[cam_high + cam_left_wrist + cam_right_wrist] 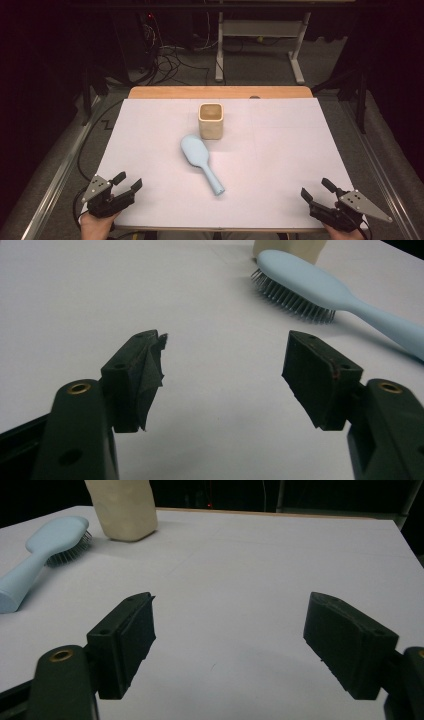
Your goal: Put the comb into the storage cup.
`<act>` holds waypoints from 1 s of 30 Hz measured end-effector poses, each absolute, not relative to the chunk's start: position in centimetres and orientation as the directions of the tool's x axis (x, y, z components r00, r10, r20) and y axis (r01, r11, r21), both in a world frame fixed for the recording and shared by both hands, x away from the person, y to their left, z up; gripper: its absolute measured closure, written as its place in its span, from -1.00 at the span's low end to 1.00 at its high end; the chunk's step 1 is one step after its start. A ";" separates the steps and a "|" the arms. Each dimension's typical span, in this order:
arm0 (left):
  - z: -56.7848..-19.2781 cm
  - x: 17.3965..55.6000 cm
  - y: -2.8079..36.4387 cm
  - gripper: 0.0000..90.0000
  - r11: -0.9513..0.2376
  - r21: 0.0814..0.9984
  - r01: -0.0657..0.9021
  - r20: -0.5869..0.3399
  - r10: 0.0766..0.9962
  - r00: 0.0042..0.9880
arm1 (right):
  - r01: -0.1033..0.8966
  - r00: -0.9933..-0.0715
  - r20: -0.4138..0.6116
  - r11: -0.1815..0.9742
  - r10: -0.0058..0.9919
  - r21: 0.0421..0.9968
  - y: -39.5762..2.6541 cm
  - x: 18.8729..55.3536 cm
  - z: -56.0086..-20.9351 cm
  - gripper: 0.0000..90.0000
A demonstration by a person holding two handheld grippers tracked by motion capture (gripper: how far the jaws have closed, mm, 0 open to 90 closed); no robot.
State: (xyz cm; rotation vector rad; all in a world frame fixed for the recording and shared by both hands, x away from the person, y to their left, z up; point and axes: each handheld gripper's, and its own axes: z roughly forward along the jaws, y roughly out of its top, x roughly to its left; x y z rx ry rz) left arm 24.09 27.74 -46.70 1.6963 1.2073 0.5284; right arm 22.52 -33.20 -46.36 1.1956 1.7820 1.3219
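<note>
My left gripper (126, 183) rests at the near edge of the table (280, 165), jaws spread wide with nothing between them; my right gripper (316, 190) likewise (both empty). The hairbrush (200, 160) lies ahead between them, bristles down, its head just before the cup (210, 121).

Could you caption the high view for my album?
Blue hairbrush lying bristles-down beside a cream cup on a white table.
</note>
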 end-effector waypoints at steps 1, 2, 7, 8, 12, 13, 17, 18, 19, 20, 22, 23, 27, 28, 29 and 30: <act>-46.7 24.0 27.7 -0.28 -0.061 0.876 0.478 -0.166 0.893 0.419 | 0.302 -0.406 0.039 0.093 0.913 0.949 -33.2 22.5 -46.4 -0.53; -46.6 24.0 27.7 -0.28 -0.063 0.878 0.475 -0.162 0.893 0.419 | 0.301 -0.406 0.039 0.094 0.913 0.949 -33.2 22.5 -46.4 -0.53; -46.6 24.0 27.8 -0.28 -0.061 0.876 0.478 -0.165 0.894 0.417 | 0.300 -0.407 0.036 0.096 0.913 0.949 -33.1 22.5 -46.3 -0.53; -46.5 23.9 27.7 -0.28 -0.066 0.878 0.474 -0.157 0.896 0.416 | 0.301 -0.408 0.037 0.097 0.912 0.949 -33.1 22.4 -46.3 -0.53; -46.4 23.9 27.7 -0.31 -0.053 0.885 0.463 -0.160 0.899 0.408 | 0.305 -0.408 0.045 0.090 0.912 0.948 -33.2 22.5 -46.4 -0.53; -46.4 23.9 27.8 -0.31 -0.043 0.886 0.462 -0.166 0.900 0.404 | 0.305 -0.407 0.045 0.090 0.912 0.948 -33.2 22.5 -46.4 -0.53; -46.6 23.9 27.7 -0.34 -0.055 0.885 0.461 -0.158 0.899 0.409 | 0.305 -0.410 0.047 0.088 0.911 0.948 -33.2 22.5 -46.4 -0.53; -46.6 24.0 27.6 -0.35 -0.064 0.883 0.465 -0.155 0.896 0.417 | 0.302 -0.411 0.046 0.089 0.910 0.949 -33.2 22.5 -46.4 -0.53; -46.6 24.0 27.6 -0.36 -0.064 0.883 0.465 -0.155 0.896 0.417 | 0.301 -0.412 0.045 0.089 0.910 0.949 -33.2 22.5 -46.3 -0.53; -46.6 24.0 27.5 -0.37 -0.068 0.883 0.465 -0.152 0.895 0.419 | 0.301 -0.411 0.046 0.088 0.910 0.949 -33.2 22.5 -46.4 -0.53; -46.6 24.1 27.5 -0.37 -0.056 0.881 0.469 -0.166 0.893 0.419 | 0.299 -0.411 0.045 0.088 0.911 0.950 -33.2 22.5 -46.4 -0.53; -46.6 24.1 27.4 -0.38 -0.053 0.879 0.474 -0.171 0.893 0.417 | 0.299 -0.409 0.047 0.085 0.911 0.950 -33.3 22.5 -46.4 -0.53; -46.6 24.1 27.1 -0.37 -0.052 0.882 0.468 -0.164 0.898 0.408 | 0.294 -0.414 0.042 0.090 0.909 0.952 -33.2 22.4 -46.3 -0.52; -46.6 24.0 27.1 -0.37 -0.051 0.883 0.466 -0.164 0.898 0.409 | 0.292 -0.416 0.039 0.093 0.909 0.952 -33.2 22.4 -46.3 -0.52; -46.5 24.0 27.0 -0.37 -0.049 0.885 0.463 -0.165 0.897 0.411 | 0.292 -0.416 0.039 0.093 0.909 0.952 -33.2 22.4 -46.3 -0.52; -46.5 24.0 27.0 -0.37 -0.049 0.885 0.463 -0.165 0.897 0.411 | 0.292 -0.416 0.039 0.093 0.909 0.952 -33.2 22.4 -46.3 -0.52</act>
